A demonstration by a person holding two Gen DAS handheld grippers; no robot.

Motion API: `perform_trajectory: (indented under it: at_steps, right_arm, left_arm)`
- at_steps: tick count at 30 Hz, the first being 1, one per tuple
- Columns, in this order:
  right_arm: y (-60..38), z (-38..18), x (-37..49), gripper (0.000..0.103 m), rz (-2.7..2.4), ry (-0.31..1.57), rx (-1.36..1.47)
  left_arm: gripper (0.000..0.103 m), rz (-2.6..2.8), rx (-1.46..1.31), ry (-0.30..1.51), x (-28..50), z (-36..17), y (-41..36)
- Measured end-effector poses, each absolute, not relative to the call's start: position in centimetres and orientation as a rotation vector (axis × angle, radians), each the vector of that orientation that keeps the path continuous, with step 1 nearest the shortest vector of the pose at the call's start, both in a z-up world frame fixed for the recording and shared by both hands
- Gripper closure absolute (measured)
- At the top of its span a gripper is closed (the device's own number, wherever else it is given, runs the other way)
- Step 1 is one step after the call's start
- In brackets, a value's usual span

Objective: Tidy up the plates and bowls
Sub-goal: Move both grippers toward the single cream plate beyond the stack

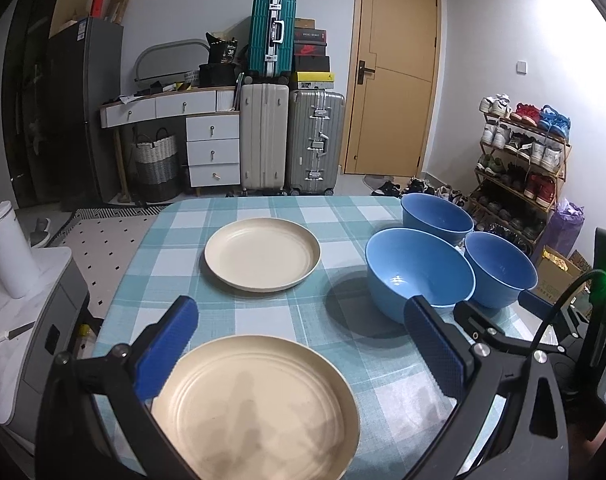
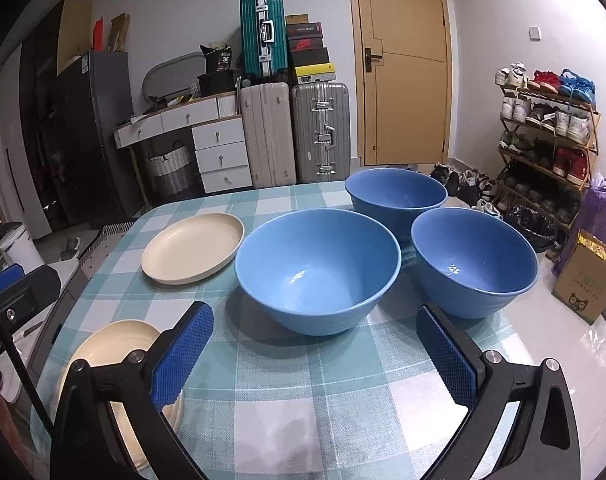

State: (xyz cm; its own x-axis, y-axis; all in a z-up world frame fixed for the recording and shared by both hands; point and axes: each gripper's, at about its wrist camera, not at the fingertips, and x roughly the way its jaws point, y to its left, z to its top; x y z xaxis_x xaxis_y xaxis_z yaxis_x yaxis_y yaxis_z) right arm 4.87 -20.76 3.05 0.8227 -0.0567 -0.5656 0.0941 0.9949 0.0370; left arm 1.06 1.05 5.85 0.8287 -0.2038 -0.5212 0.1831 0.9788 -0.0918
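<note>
Two cream plates lie on the checked tablecloth (image 1: 263, 328): a near plate (image 1: 255, 408) and a far plate (image 1: 262, 259). My left gripper (image 1: 301, 314) stands open above the near plate, empty. Three blue bowls stand to the right: a nearest bowl (image 2: 317, 270), a right bowl (image 2: 474, 261) and a far bowl (image 2: 396, 196). In the right wrist view my right gripper (image 2: 317, 322) is open and empty just in front of the nearest bowl. The near plate (image 2: 115, 344) shows at lower left there, the far plate (image 2: 193, 247) beyond it.
The table's right edge (image 2: 503, 344) drops to the floor beside the bowls, and a cardboard box (image 2: 589, 280) stands there. A white appliance (image 1: 9, 252) sits on a counter to the left. Suitcases, drawers and a shoe rack line the far wall.
</note>
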Motion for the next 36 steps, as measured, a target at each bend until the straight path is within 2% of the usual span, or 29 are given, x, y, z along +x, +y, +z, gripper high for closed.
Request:
perform_trajectory:
  at_steps: [28,36]
  right_arm:
    - [-18.7,2.4,5.9,0.001,0.000,0.638,0.024]
    - [-16.6,4.8,6.6,0.001,0.057,0.623,-0.010]
  left_arm:
    - [0.000,-0.196,-0.063,0.602,2.6,4.6,2.4]
    - [0.000,-0.186,-0.112,0.655,4.0,4.9,4.0]
